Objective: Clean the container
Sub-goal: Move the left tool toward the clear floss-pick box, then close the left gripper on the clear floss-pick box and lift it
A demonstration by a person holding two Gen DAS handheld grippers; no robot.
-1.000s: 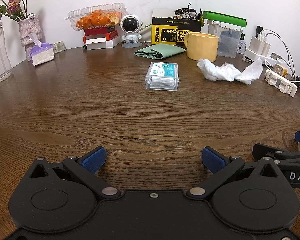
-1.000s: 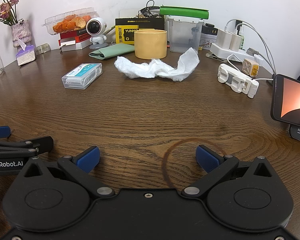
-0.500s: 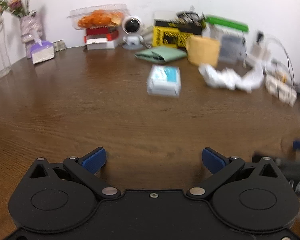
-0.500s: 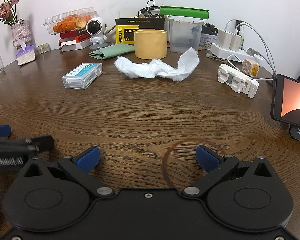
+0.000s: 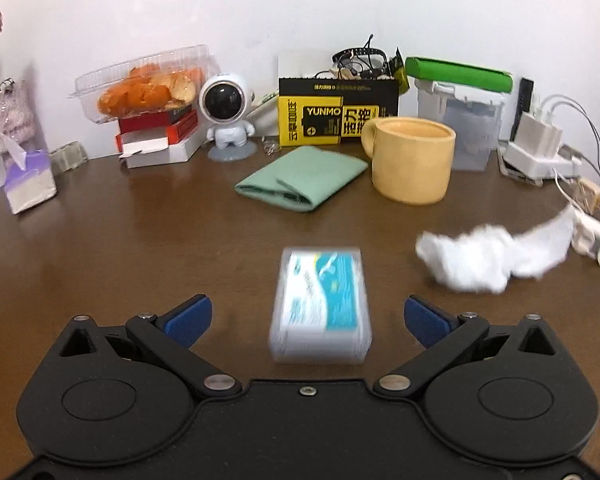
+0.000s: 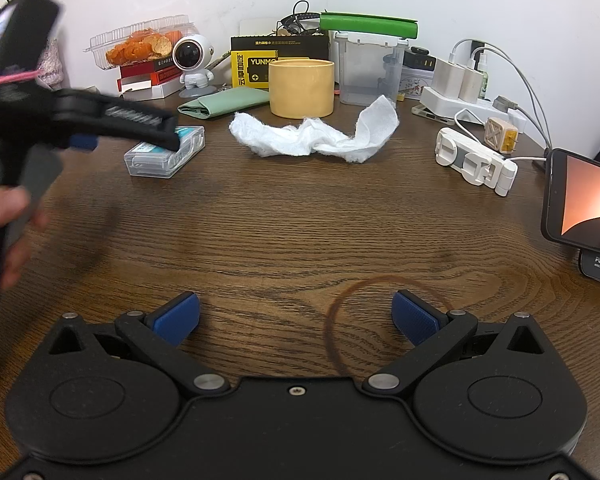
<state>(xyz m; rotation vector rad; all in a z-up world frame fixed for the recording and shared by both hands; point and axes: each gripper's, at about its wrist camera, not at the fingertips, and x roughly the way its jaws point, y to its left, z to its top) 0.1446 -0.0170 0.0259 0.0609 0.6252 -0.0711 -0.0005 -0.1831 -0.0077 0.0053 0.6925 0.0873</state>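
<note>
A small clear plastic container (image 5: pixel 320 304) with a blue and white label lies flat on the brown wooden table, between the open fingers of my left gripper (image 5: pixel 308 316), which do not touch it. In the right wrist view the container (image 6: pixel 164 152) lies at the left, partly hidden by the left gripper (image 6: pixel 132 128) above it. A crumpled white wipe (image 5: pixel 488 260) lies to the container's right; it also shows in the right wrist view (image 6: pixel 312 138). My right gripper (image 6: pixel 296 316) is open and empty, low over the table's front.
A yellow mug (image 5: pixel 412 160), a folded green cloth (image 5: pixel 300 180), a lidded clear box (image 6: pixel 370 64), boxes and an astronaut figure (image 5: pixel 226 116) line the back. Chargers and cables (image 6: pixel 472 80) and a phone on a stand (image 6: pixel 584 204) are at the right.
My left gripper has moved forward across the table until the plastic container lies between its open fingers. The right gripper has stayed in place.
</note>
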